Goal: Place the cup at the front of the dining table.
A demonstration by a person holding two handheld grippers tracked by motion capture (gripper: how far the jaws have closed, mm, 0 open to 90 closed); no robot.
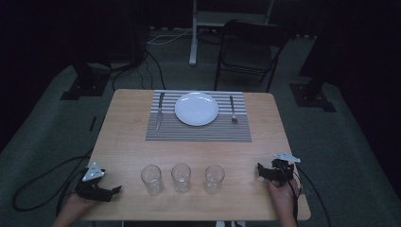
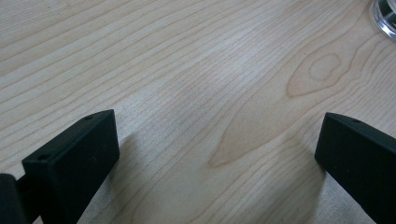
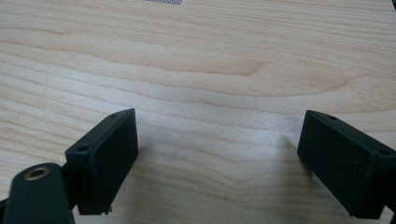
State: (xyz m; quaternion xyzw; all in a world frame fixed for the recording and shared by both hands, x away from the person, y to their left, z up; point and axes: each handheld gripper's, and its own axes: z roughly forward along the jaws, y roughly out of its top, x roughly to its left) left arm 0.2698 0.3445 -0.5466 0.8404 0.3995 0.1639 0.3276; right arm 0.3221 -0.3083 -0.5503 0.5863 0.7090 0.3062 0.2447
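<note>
Three clear empty glasses stand in a row near the table's front: left, middle and right. My left gripper rests at the front left corner with its jaws pointing toward the left glass. In the left gripper view it is open over bare wood, and a glass base peeks in at the top right. My right gripper sits at the front right, to the right of the glasses. In its own view it stands open with nothing between the jaws.
A striped placemat lies at the table's far middle, carrying a white plate, a knife on the left and a fork on the right. A chair stands beyond the table. Cables trail off both front corners.
</note>
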